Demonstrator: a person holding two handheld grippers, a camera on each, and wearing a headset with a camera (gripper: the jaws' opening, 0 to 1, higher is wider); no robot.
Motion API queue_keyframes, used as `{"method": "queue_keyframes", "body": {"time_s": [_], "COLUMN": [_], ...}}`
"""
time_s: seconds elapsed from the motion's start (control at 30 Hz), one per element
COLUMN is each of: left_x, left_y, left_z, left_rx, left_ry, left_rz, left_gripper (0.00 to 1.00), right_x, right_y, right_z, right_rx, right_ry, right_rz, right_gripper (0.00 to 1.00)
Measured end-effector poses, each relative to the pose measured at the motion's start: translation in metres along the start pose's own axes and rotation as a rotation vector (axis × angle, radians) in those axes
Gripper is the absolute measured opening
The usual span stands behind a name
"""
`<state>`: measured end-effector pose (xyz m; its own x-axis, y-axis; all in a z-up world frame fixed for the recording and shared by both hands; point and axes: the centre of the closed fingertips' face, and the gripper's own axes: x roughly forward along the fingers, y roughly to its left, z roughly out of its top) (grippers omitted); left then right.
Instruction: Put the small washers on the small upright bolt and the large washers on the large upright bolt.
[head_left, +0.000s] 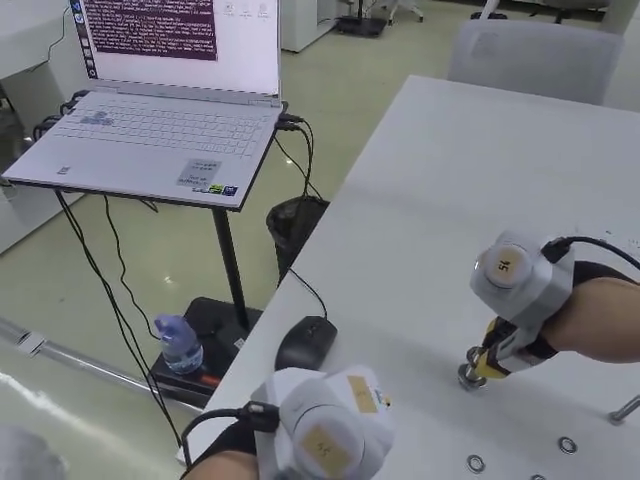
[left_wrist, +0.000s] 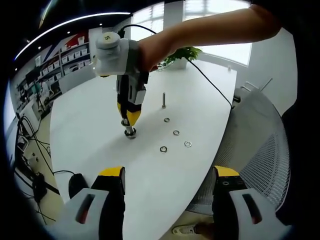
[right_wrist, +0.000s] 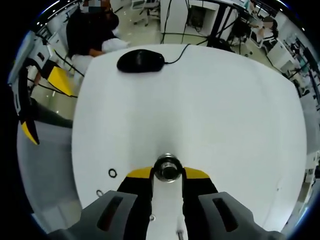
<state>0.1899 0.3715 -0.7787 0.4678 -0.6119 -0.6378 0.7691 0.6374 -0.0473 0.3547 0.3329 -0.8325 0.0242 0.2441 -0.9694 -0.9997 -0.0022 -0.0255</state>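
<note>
Over the large bolt (right_wrist: 167, 167), right gripper (right_wrist: 167, 174) jaws clench its top, apparently to steady or load it, while left gripper (left_wrist: 170, 172) hangs released, clear of the loose washers (left_wrist: 176, 132).

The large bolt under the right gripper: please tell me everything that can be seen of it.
The large bolt looks like silver metal, short and thick, with a wider round base. It stands upright on the white table. The right gripper points down at it, with its yellow-tipped jaws closed on the bolt's top from both sides. Loose washers lie apart from it.
</note>
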Motion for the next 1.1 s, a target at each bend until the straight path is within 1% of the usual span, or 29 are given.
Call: {"method": "queue_keyframes", "body": {"time_s": [0.17, 0.53, 0.77, 1.1], "left_x": [0.000, -0.001, -0.003, -0.002], "left_y": [0.000, 0.002, 0.004, 0.003], "left_z": [-0.001, -0.006, -0.008, -0.009], "left_rx": [-0.006, -0.012, -0.015, -0.015], "left_ry": [0.001, 0.008, 0.014, 0.019], "left_rz": [0.003, 0.005, 0.011, 0.009], "left_gripper": [0.70, 0.69, 0.69, 0.68], "right_x": [0.008, 0.022, 0.027, 0.032], "right_y": [-0.001, 0.001, 0.000, 0.001], "right_z": [-0.004, -0.008, -0.010, -0.011], "right_rx": [0.004, 0.001, -0.011, -0.008], "right_ry": [0.015, 0.034, 0.041, 0.050], "right_rz": [0.011, 0.026, 0.019, 0.015], "right_gripper": [0.22, 0.22, 0.22, 0.23]}}
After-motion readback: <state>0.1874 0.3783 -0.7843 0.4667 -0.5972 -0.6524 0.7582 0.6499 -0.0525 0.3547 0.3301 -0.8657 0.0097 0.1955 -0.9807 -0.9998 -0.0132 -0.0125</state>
